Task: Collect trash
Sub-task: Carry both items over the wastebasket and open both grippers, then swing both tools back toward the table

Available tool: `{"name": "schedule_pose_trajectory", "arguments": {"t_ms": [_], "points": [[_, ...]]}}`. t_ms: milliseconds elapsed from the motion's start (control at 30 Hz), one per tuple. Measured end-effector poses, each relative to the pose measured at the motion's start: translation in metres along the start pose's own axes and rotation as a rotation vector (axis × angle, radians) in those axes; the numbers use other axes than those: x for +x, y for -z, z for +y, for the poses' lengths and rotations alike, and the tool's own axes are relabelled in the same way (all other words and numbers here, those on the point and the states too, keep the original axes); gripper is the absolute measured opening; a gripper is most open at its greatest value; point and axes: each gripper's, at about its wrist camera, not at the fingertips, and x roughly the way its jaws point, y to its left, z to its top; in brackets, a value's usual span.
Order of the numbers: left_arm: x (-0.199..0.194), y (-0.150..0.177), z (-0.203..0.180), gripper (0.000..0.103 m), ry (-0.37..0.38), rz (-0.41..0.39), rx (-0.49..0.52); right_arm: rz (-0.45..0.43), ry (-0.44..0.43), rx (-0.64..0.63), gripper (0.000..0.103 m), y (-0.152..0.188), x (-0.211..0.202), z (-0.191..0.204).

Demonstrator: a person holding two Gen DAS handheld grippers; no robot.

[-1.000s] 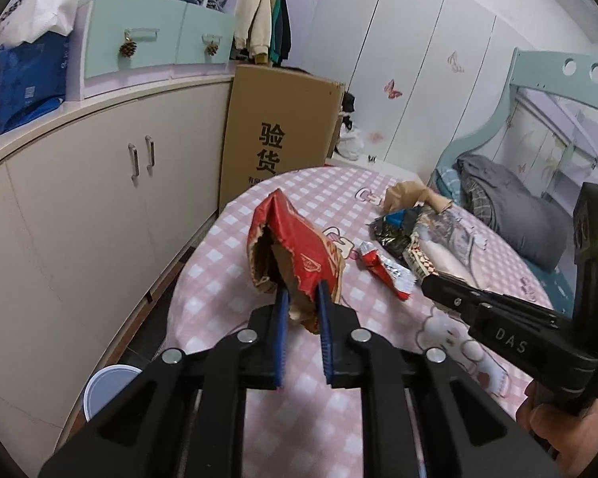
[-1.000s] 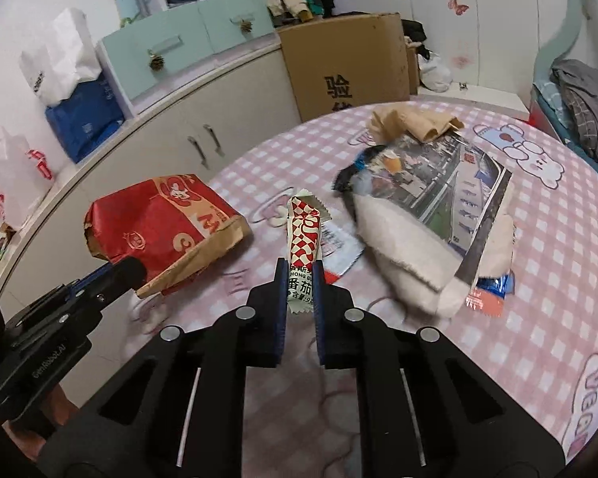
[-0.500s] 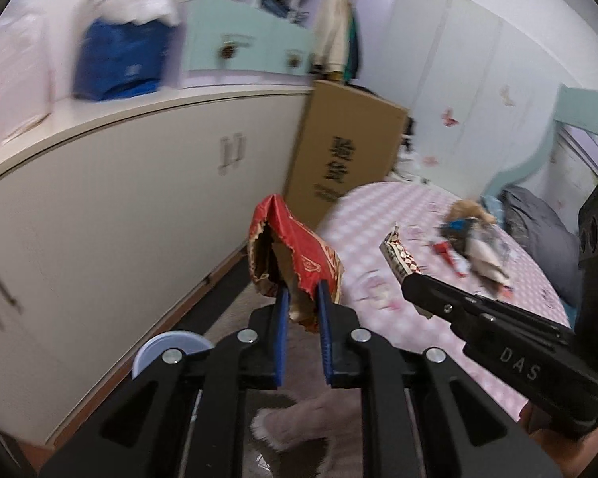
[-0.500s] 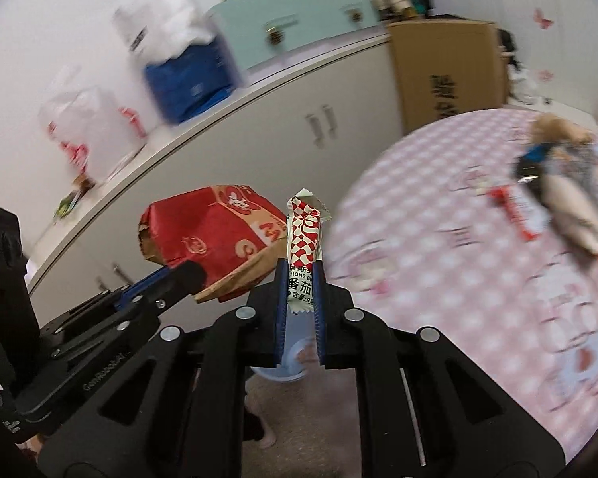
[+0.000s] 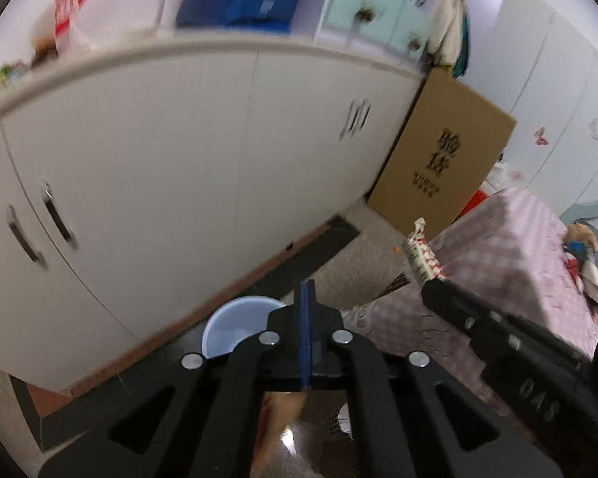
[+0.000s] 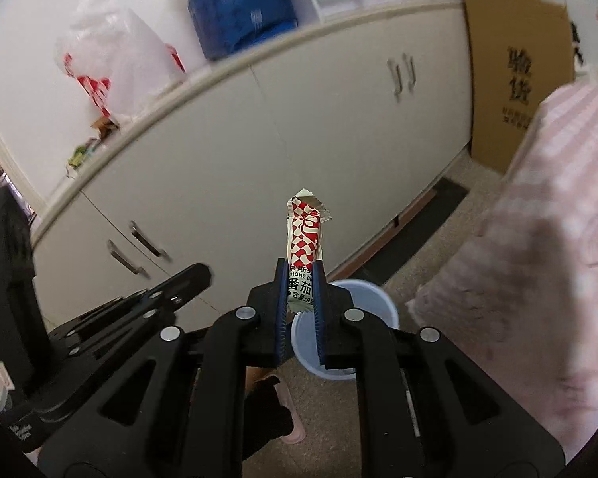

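Observation:
My right gripper [image 6: 301, 267] is shut on a red-and-white checked snack wrapper [image 6: 305, 235] that stands up between its pads, just above a light blue bin [image 6: 378, 298] on the floor. From the left wrist view, this gripper [image 5: 428, 290] and the wrapper [image 5: 418, 251] are at the right. My left gripper [image 5: 306, 285] hangs beside the bin [image 5: 231, 318]. Its jaws are closing fully, blue pads together with nothing between them. It appears at the left as the left gripper [image 6: 201, 273] in the right wrist view. The red paper bag is in neither view.
White cabinets [image 5: 179, 159] run along the wall behind the bin, with bags on top. A cardboard box [image 5: 438, 159] leans at their far end. The pink-checked table [image 5: 510, 247] is to the right, with more trash [image 5: 578, 239] on it. A person's slippered foot [image 6: 287, 414] is below.
Both grippers swung left off the table and down toward the floor bin. The red paper bag has left the left gripper, whose pads have come together. The right still grips the wrapper.

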Motion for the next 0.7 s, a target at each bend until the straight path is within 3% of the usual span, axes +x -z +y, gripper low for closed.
{"name": "schedule_pose_trajectory", "arguments": {"t_ms": [300, 400, 433, 500, 533, 567, 633, 700], "points": [[0.055, -0.003, 0.021, 0.000, -0.013, 0.088, -0.017, 0.119, 0.004, 0.031, 0.012, 0.013, 0.066, -0.011], [0.069, 0.002, 0.030, 0.002, -0.055, 0.131, -0.044, 0.133, 0.012, 0.028, 0.015, 0.015, 0.075, -0.013], [0.072, 0.003, 0.033, 0.002, -0.064, 0.145, -0.051, 0.131, 0.009, 0.036, 0.017, 0.015, 0.078, -0.015], [0.075, 0.005, 0.040, 0.006, -0.069, 0.159, -0.070, 0.129, -0.006, 0.060, 0.038, 0.014, 0.081, -0.018], [0.076, 0.005, 0.043, 0.012, -0.083, 0.164, -0.080, 0.123, 0.000, 0.064, 0.055, 0.013, 0.082, -0.019], [0.075, 0.006, 0.046, 0.028, -0.091, 0.167, -0.088, 0.106, 0.013, 0.064, 0.055, 0.012, 0.080, -0.019], [0.072, 0.005, 0.049, 0.040, -0.095, 0.159, -0.094, 0.099, 0.005, 0.073, 0.055, 0.010, 0.077, -0.020], [0.067, 0.003, 0.046, 0.040, -0.100, 0.152, -0.089, 0.084, 0.008, 0.069, 0.055, 0.007, 0.071, -0.017]]}}
